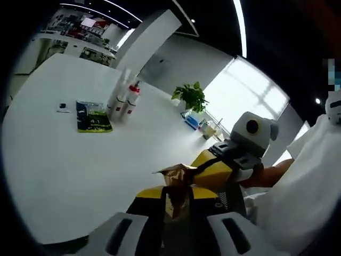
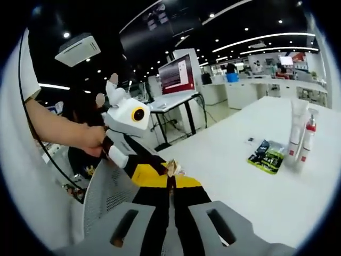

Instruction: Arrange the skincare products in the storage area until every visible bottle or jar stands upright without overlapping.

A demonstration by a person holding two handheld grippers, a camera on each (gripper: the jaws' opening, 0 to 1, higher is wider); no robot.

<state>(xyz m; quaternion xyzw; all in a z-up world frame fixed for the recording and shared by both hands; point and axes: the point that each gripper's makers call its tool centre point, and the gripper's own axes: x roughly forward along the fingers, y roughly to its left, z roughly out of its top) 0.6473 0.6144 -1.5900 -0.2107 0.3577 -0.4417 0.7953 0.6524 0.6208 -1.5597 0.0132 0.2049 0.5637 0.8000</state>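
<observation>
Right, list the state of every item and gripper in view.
tall white tube: upright
red-capped bottle: upright beside the tube
green packet: lying flat
small brown packet: held aloft between both grippers
left gripper: shut on small brown packet
right gripper: shut on small brown packet

White table (image 1: 64,160), large and round-edged, carrying a small dark item (image 1: 63,107) near its far side and a potted green plant (image 1: 191,97) by the bright window (image 1: 245,90). Blue and clear containers (image 1: 200,124) sit just beside the plant. In the right gripper view: a monitor with a red screen (image 2: 176,74) on a desk, a grey mesh chair back (image 2: 106,192), and ceiling strip lights (image 2: 261,40).
</observation>
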